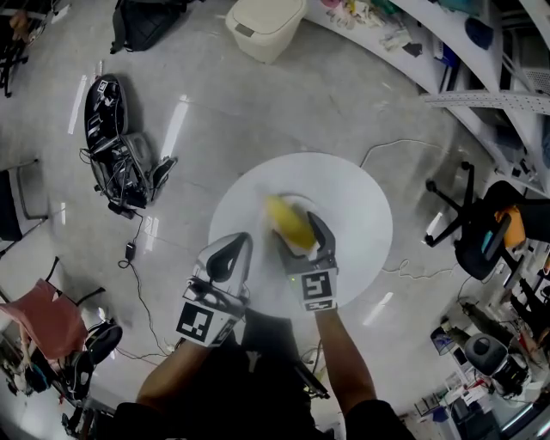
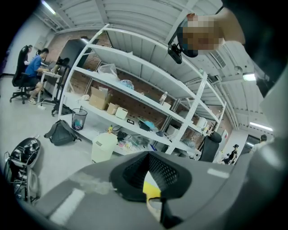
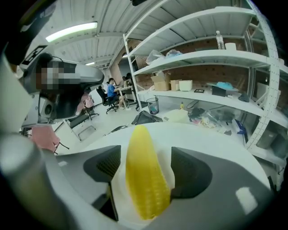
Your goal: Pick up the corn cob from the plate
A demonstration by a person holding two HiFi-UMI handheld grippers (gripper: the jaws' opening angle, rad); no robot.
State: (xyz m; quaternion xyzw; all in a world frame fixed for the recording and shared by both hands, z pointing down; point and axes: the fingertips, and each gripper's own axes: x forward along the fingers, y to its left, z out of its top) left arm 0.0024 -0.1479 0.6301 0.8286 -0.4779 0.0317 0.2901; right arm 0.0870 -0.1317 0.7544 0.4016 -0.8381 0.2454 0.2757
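A yellow corn cob (image 1: 288, 222) lies on a small white plate (image 3: 118, 191) on the round white table (image 1: 361, 206). My right gripper (image 1: 297, 234) stands open around the cob, one dark pad on each side of it. In the right gripper view the cob (image 3: 144, 179) points away from me between the pads (image 3: 191, 173), and neither pad presses on it. My left gripper (image 1: 232, 251) hangs just left of the cob, its jaws shut with nothing in them. In the left gripper view a patch of the yellow cob (image 2: 151, 188) shows through the slit below that gripper's meeting tips (image 2: 148, 155).
A cream waste bin (image 1: 265, 26) and white shelving (image 1: 447, 51) stand beyond the table. A black office chair (image 1: 485, 232) is at the right. Dark equipment with cables (image 1: 120, 146) and a red chair (image 1: 47, 318) sit on the floor at the left.
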